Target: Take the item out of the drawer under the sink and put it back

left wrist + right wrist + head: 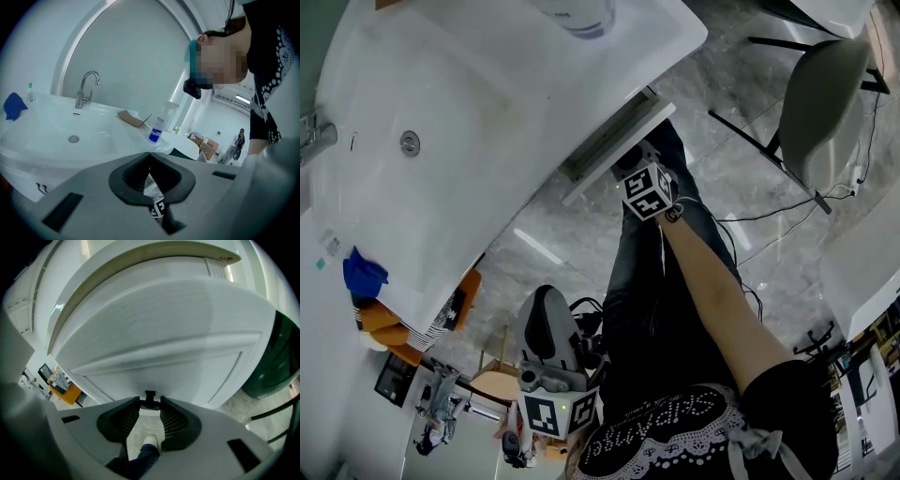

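Observation:
The white drawer [614, 150] under the sink [441, 112] stands a little way out, a dark gap showing along its top. Its white front [154, 338] fills the right gripper view. My right gripper [630, 169] is at that front, its jaws [150, 401] shut on the small black drawer handle [150, 396]. My left gripper [546, 300] hangs back by the person's legs, away from the drawer. In the left gripper view its jaws [149, 154] are shut with nothing between them. What lies inside the drawer is hidden.
On the sink top stand a spray bottle [158, 125], a brown cardboard piece [130, 118], a tap [86, 89] and a blue cloth [364, 274]. A grey chair [820, 94] and cables are on the marble floor to the right. A dark green bin [274, 362] stands beside the cabinet.

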A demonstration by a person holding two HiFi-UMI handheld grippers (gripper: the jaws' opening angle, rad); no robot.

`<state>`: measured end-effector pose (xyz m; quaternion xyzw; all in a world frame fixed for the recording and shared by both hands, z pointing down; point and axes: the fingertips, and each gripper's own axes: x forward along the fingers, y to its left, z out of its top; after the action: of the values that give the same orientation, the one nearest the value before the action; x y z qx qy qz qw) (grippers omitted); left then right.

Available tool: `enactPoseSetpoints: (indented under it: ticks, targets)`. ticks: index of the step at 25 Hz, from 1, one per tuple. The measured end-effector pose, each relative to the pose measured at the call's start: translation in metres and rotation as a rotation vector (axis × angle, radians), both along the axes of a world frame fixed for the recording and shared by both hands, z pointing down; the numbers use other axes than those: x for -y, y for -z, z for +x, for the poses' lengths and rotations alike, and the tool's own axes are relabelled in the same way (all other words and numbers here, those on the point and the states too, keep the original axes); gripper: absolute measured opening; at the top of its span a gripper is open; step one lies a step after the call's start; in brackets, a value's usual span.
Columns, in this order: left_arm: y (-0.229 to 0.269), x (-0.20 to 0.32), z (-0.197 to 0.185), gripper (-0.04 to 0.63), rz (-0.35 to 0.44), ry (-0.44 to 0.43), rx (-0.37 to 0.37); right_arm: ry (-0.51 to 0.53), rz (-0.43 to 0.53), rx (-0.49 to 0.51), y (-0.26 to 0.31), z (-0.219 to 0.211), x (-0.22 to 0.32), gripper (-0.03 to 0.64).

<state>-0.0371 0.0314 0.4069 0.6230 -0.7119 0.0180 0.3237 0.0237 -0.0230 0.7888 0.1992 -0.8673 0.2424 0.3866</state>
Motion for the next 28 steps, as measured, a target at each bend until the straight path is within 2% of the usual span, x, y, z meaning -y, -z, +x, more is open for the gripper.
enactPoseSetpoints:
  ticks: [28]
  targets:
    - [-0.001,-0.002,0.013,0.005,0.005,-0.06,-0.005,-0.034,-0.007,-0.016,0.0,0.036,-0.029,0.14]
